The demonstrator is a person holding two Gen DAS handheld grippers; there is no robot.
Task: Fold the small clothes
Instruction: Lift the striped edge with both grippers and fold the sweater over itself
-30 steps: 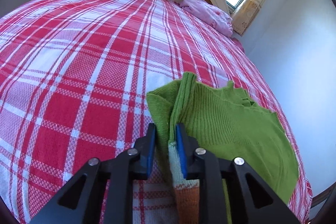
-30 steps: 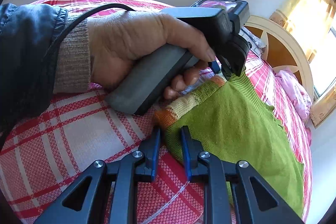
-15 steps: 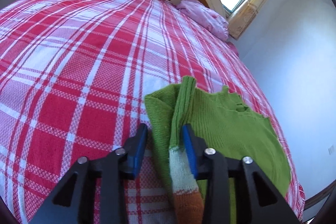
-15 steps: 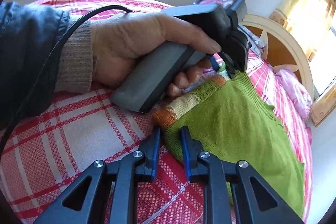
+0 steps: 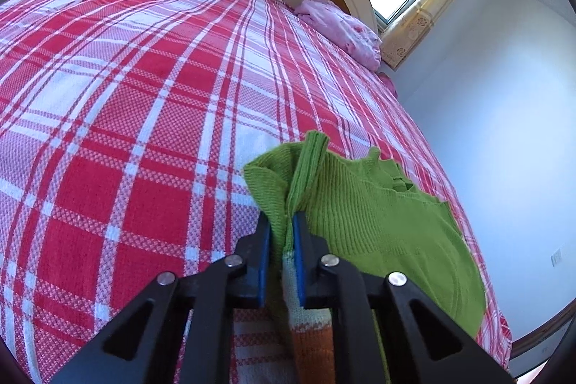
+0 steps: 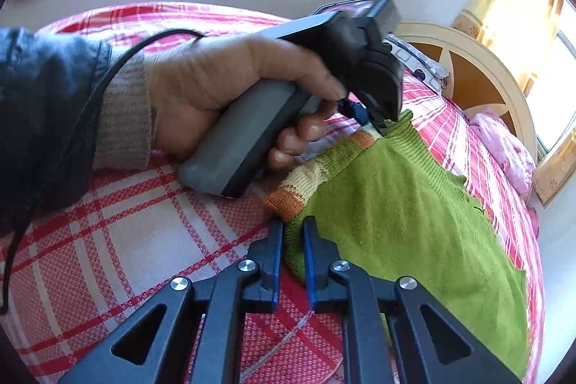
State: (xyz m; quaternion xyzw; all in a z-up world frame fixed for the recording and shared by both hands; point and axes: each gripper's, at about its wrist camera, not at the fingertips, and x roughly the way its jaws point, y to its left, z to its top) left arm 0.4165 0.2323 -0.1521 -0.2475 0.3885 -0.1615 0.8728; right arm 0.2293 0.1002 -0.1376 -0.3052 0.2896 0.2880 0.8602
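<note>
- left gripper (image 5: 282,233), apart half a second ago, now pinches the green sweater (image 5: 378,225) hem.
- right gripper (image 6: 292,240) clamps the soft, light knit's near edge.

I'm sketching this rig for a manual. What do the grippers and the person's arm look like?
Both grippers, left gripper and right gripper, have black angular fingers with silver screws and blue pads. The left one's handle is grey, trailing a black cable. The left hand is bare, below a beige knit cuff and dark jacket sleeve.

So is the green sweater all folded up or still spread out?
Mostly spread out. The green sweater lies flat across the bed; only its left edge is bunched up where the left gripper pinches it. The right gripper pinches the hem.
</note>
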